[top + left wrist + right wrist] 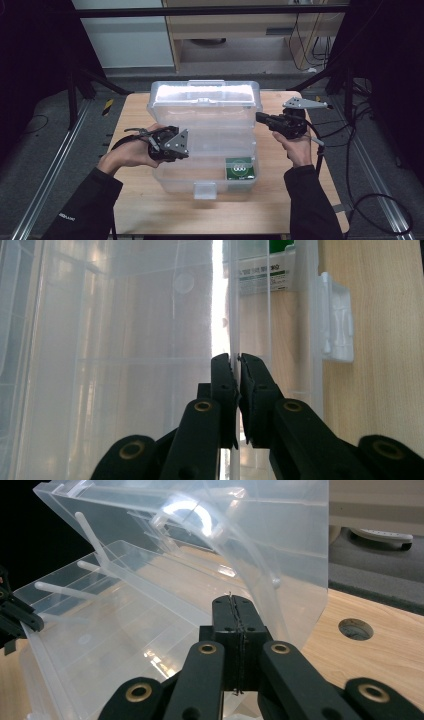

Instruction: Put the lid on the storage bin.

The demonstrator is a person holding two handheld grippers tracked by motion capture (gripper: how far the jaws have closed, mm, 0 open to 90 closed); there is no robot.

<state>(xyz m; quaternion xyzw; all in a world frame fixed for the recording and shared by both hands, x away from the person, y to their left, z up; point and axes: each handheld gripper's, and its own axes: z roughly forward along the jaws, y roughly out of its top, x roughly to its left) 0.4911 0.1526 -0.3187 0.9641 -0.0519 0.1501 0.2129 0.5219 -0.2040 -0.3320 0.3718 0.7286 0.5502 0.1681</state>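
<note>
The clear plastic box point(205, 145) stands in the middle of the desk point(135, 200), its lid point(205, 97) raised upright at the back. A green packet point(240, 168) lies in its front right compartment. The left hand-held gripper point(175, 145) pinches the thin edge of the box's inner tray point(150, 365). The right hand-held gripper point(260, 118), at the box's right side, has its jaws closed together on nothing.

Dark long sleeves point(90, 205) cover both forearms. Each gripper point(236, 360) has matte black jaws with brass-ringed pivot holes, a grey three-cornered plate point(303, 103) on top, and a black trailing cable point(370, 200).
</note>
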